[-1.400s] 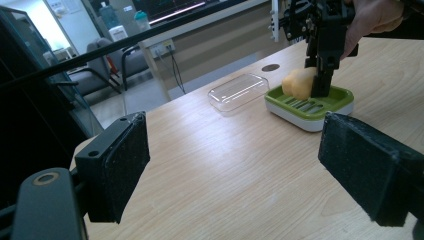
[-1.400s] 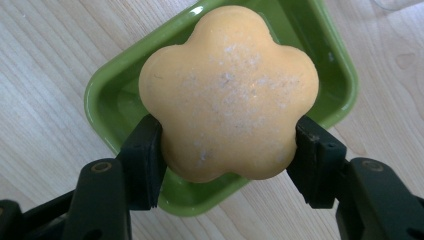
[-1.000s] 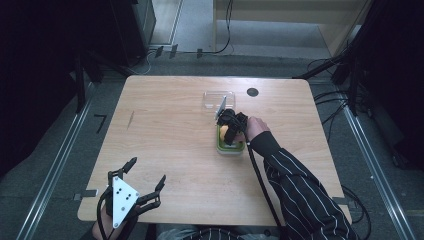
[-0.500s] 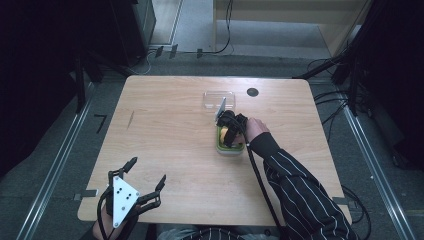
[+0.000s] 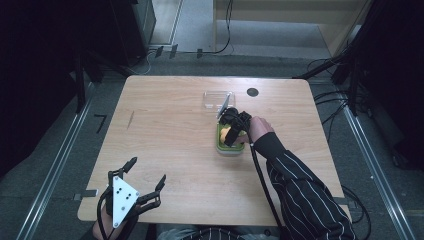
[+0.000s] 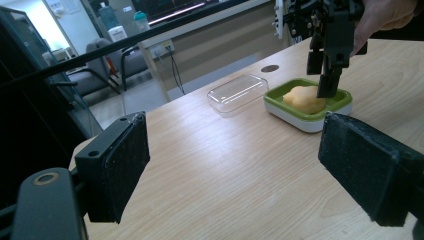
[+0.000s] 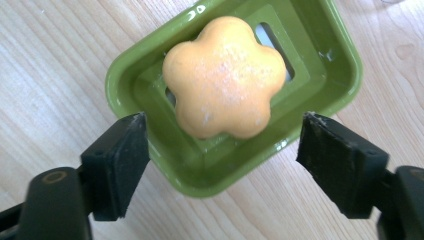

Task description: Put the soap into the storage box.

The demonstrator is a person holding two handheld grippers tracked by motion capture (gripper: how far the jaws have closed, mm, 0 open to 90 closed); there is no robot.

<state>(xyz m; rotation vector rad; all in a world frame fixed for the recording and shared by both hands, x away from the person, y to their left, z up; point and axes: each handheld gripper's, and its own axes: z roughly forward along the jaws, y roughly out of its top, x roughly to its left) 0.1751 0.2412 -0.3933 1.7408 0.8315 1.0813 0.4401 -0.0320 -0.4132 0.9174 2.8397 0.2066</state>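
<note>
While the right gripper (image 7: 222, 145) hangs wide open above the soap (image 7: 225, 77), this flower-shaped piece lies in the green dish (image 7: 320, 45) at the table's far right. It looks firm, light and perhaps slippery; I would grip its lobed sides. Near left, the left gripper (image 5: 137, 187) rests open.

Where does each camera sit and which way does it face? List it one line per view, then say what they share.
High view: fixed above the person's side, looking forward and down on the wooden table; forearms, left gripper and right gripper show.
Left gripper view: rides the left gripper, low, looking across the table at the green soap dish and clear lid; own open jaws show.
Right gripper view: rides the right gripper, looking down on the orange flower-shaped soap; own open jaws show.
Shared: all three show dish and soap.
</note>
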